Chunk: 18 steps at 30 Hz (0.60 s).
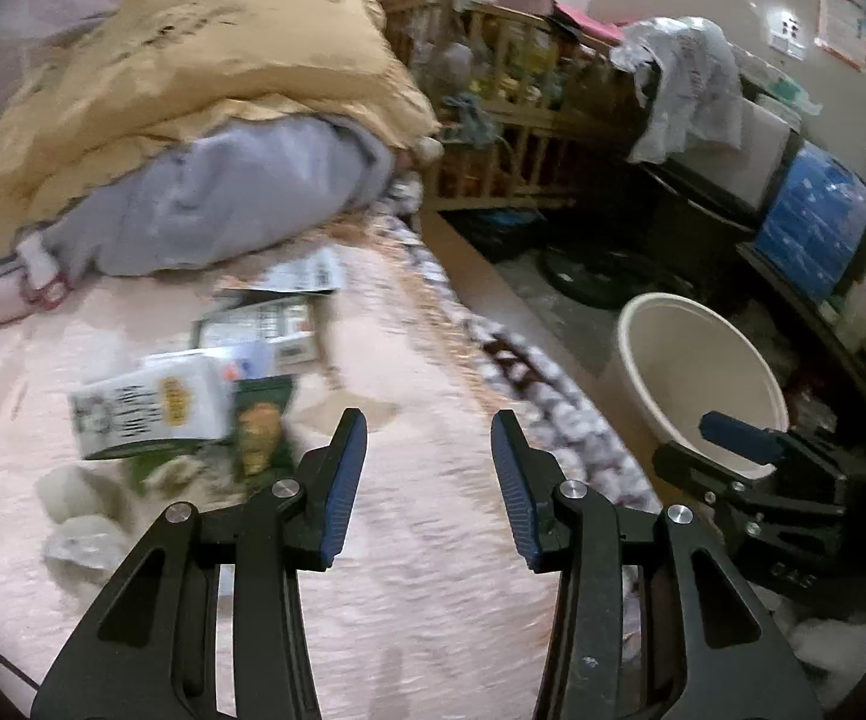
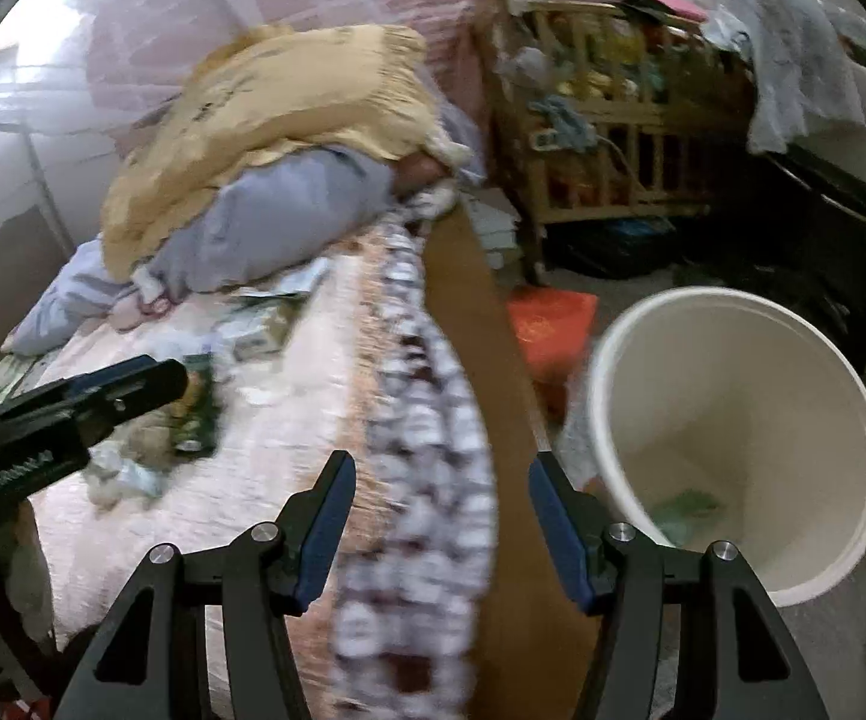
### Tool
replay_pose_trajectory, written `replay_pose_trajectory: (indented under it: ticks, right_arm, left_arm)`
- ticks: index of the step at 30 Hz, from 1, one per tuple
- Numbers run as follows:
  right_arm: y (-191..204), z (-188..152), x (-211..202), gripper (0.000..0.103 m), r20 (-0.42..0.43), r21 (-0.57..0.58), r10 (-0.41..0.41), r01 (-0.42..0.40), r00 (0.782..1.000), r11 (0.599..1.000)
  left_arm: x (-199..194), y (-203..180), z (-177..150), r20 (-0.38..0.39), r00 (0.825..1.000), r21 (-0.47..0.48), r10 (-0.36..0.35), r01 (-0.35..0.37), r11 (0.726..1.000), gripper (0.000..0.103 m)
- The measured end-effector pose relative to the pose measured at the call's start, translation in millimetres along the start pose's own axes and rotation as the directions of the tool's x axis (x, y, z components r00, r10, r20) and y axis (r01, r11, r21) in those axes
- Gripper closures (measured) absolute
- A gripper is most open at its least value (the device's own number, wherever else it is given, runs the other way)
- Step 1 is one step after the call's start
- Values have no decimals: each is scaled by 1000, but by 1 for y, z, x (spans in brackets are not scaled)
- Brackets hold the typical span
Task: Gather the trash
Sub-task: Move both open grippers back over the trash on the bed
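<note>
Trash lies on the pink bed cover [image 1: 420,540]: a white carton [image 1: 150,408], a green snack packet [image 1: 258,420], flat boxes [image 1: 264,324], a leaflet [image 1: 306,273] and crumpled tissues [image 1: 81,516]. My left gripper [image 1: 429,444] is open and empty above the cover, right of the pile. A cream bin [image 2: 733,444] stands on the floor beside the bed, with a green wrapper [image 2: 682,510] inside. My right gripper [image 2: 442,480] is open and empty over the bed's edge, left of the bin. The bin also shows in the left wrist view [image 1: 697,372].
A yellow quilt [image 1: 192,78] and grey bedding [image 1: 240,198] are heaped at the head of the bed. A wooden crib [image 2: 613,138] full of items stands beyond. An orange box [image 2: 550,318] sits on the floor behind the bin. Cluttered shelves [image 1: 811,228] line the right side.
</note>
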State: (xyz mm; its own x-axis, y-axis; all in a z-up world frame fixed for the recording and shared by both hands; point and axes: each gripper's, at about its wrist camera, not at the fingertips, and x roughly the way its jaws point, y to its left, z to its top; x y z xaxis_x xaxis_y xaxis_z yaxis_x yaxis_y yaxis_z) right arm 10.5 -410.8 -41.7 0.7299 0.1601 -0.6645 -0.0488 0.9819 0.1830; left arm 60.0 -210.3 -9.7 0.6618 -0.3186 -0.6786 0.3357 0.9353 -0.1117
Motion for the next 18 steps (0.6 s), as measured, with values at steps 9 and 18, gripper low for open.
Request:
replay_pose_trajectory:
  ticks: [9,18]
  right_arm:
    - [63,9,5,30,3,-91,70,-69,998,993]
    - [112,8,13,30,-24,-177,106,-109,994,978]
  left_arm:
    - [-25,46,-10,41,995,-34,86,-85,996,62]
    - [-52,90,-26,45,994,-90,104,-99,991,54]
